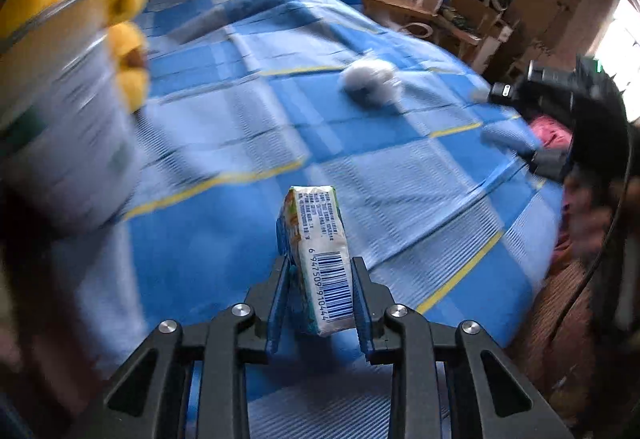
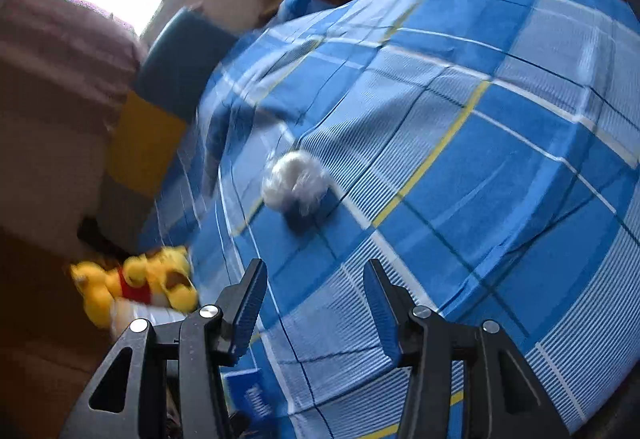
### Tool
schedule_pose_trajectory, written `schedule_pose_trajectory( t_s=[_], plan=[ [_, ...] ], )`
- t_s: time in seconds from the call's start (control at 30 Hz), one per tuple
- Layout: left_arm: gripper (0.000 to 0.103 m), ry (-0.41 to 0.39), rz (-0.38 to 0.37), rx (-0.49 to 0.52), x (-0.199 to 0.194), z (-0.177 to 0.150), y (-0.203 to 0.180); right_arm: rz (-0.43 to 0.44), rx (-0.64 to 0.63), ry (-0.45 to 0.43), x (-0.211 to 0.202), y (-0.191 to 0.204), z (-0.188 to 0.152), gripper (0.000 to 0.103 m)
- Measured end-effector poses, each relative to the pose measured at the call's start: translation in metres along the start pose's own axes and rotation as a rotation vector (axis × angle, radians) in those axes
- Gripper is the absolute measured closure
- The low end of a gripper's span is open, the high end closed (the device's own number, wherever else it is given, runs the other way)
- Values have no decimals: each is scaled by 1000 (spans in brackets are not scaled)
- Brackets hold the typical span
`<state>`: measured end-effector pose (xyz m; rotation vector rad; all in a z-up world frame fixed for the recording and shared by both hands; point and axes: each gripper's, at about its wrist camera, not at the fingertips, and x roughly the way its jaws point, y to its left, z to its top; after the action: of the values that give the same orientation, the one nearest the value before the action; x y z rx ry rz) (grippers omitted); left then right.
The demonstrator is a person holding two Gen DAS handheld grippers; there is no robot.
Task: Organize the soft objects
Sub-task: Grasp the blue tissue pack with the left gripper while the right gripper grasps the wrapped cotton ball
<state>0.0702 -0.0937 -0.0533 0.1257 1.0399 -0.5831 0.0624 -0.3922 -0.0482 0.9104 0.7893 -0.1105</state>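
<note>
mid-carry above a blue checked bedspread [image 1: 248,127]: a small tissue pack [image 1: 318,259], barcode side showing, clamped between the blue pads of the left gripper [image 1: 320,303] and held clear of the cloth. on the bedspread beyond the pack, well apart from it, a white fluffy ball [image 1: 370,81]. at the bedspread's far-left edge, a yellow plush bear [image 1: 128,39], half hidden behind a blurred pale container [image 1: 68,143] close to the lens.

from the other side, right gripper [image 2: 316,303] with fingers apart and nothing between them, poised over the bedspread [image 2: 500,159] and aimed toward the fluffy ball [image 2: 296,181], which lies ahead of the fingertips and untouched. yellow bear [image 2: 140,287] lying off the bedspread's near-left edge, a red shirt on its middle.

step in hand, by the look of it: moving the gripped pack to wherever the soft things are being gathered, likely near the bear. next move calls for a steady hold until the pack is over its spot, then a release without a drop; for the free gripper, a reach onward to straddle the ball before any squeeze.
</note>
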Motion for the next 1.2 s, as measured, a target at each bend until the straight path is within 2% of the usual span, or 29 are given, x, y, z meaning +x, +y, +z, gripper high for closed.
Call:
schedule_pose_trajectory(
  t_s=[0.13,0.23,0.37,0.5,0.63,0.7,0.73,0.83,1.0,1.2],
  plan=[
    [74,-42,10,-21,-6,-16,14,-43,-107,56,15,29,1,52],
    [74,-45,-8,-32,-6,-17,14,-91,-206,52,34,54,16,51],
    [75,-57,-23,-50,-5,-16,15,-244,-338,50,77,78,41,45],
    [75,-63,-47,-79,-6,-17,20,-364,-469,115,123,89,60,45],
    [75,-64,-60,-91,-5,-17,22,-415,-523,176,152,91,65,45],
    [75,-67,-63,-98,-6,-17,23,-393,-516,205,162,89,64,46],
    [75,-69,-64,-100,-6,-17,23,-400,-519,205,164,90,63,60],
    [75,-76,-63,-103,-7,-19,23,-385,-539,182,158,94,55,86],
    [75,-92,-51,-97,-8,-22,22,-360,-629,167,130,104,18,90],
    [76,-99,-22,-70,-15,-25,14,-350,-673,213,115,99,-35,90]
  ],
)
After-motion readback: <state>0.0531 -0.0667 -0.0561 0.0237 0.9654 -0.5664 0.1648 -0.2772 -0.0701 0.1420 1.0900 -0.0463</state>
